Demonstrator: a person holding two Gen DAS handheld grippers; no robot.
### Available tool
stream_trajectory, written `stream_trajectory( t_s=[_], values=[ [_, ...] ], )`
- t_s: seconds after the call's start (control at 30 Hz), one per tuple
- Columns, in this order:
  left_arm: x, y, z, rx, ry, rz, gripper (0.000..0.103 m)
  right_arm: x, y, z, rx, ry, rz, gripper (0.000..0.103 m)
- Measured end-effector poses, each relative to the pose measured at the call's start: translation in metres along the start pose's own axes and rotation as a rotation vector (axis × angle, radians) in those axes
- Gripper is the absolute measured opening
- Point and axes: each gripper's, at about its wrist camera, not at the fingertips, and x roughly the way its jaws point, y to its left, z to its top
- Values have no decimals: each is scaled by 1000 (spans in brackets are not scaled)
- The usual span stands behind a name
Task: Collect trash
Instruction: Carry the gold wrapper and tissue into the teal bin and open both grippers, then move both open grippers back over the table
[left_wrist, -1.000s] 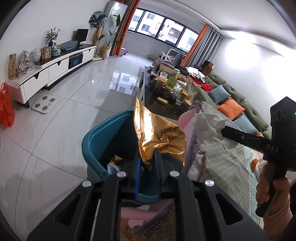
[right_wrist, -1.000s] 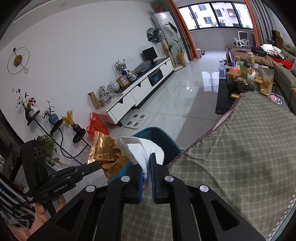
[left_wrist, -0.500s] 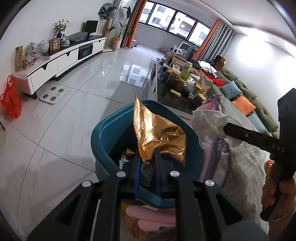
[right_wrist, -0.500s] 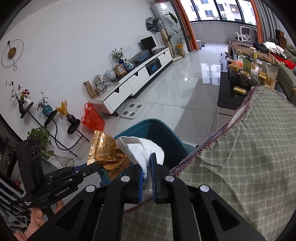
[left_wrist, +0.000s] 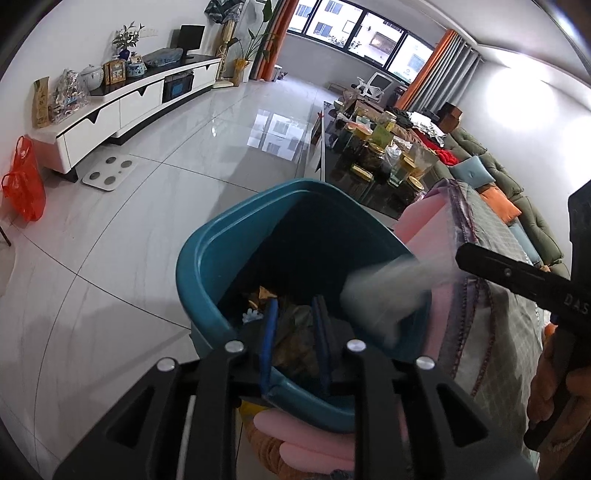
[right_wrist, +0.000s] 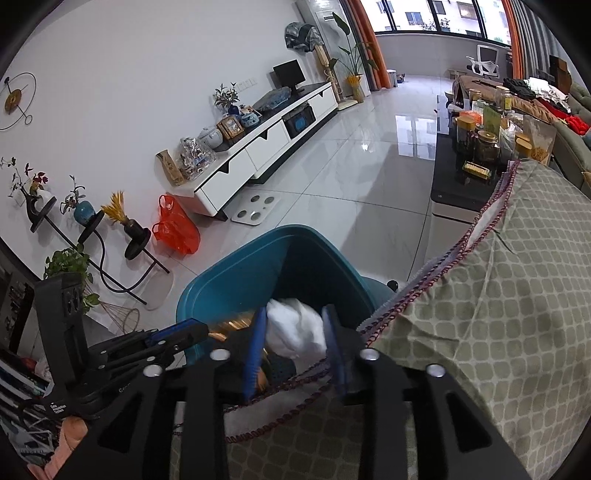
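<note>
A teal trash bin (left_wrist: 207, 254) stands on the floor beside the cloth-covered table; it also shows in the right wrist view (right_wrist: 221, 284). My left gripper (left_wrist: 293, 306) is open over the bin's mouth, with the gold foil wrapper (left_wrist: 295, 339) lying inside the bin below it. My right gripper (right_wrist: 295, 332) is open over the bin, and the white tissue (right_wrist: 295, 328) sits between its fingers, falling; it shows as a grey blur in the left wrist view (left_wrist: 388, 295). The gold wrapper (right_wrist: 232, 326) shows in the bin.
The table's green checked cloth (right_wrist: 498, 295) hangs right of the bin. A black coffee table with jars (left_wrist: 373, 162) stands beyond, a sofa (left_wrist: 517, 199) at right. A white TV cabinet (right_wrist: 258, 147), a red bag (right_wrist: 173, 229) and a scale (right_wrist: 255, 208) lie left.
Both grippers moved over the bin and opened. The gold wrapper left the left gripper and dropped into the bin. The tissue is loose from the right gripper.
</note>
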Motion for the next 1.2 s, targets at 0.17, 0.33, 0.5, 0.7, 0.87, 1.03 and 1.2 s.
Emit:
stream_trajectory(
  t_s=[0.17, 0.33, 0.5, 0.7, 0.87, 1.03, 1.2],
  values=[
    [-2, 0, 0, -14, -16, -9, 31, -8, 1, -1, 1, -16, 11, 35],
    [-19, -9, -3, 18, -62, -28, 40, -29, 2, -6, 1, -58, 35, 39],
    [-48, -36, -12, 110, -145, -79, 54, -65, 3, -18, -13, -124, 47, 45],
    [-81, -92, -32, 259, -240, -138, 94, -125, -9, -47, -20, -223, -5, 58],
    [-92, -143, -59, 358, -250, -251, 100, -183, -32, -81, 11, -305, -90, 64],
    [-86, -201, -92, 470, -173, -407, 100, -243, -70, -119, 102, -366, -188, 72],
    [-85, -264, -133, 631, -115, -540, 100, -296, -107, -161, 200, -414, -321, 73]
  ],
)
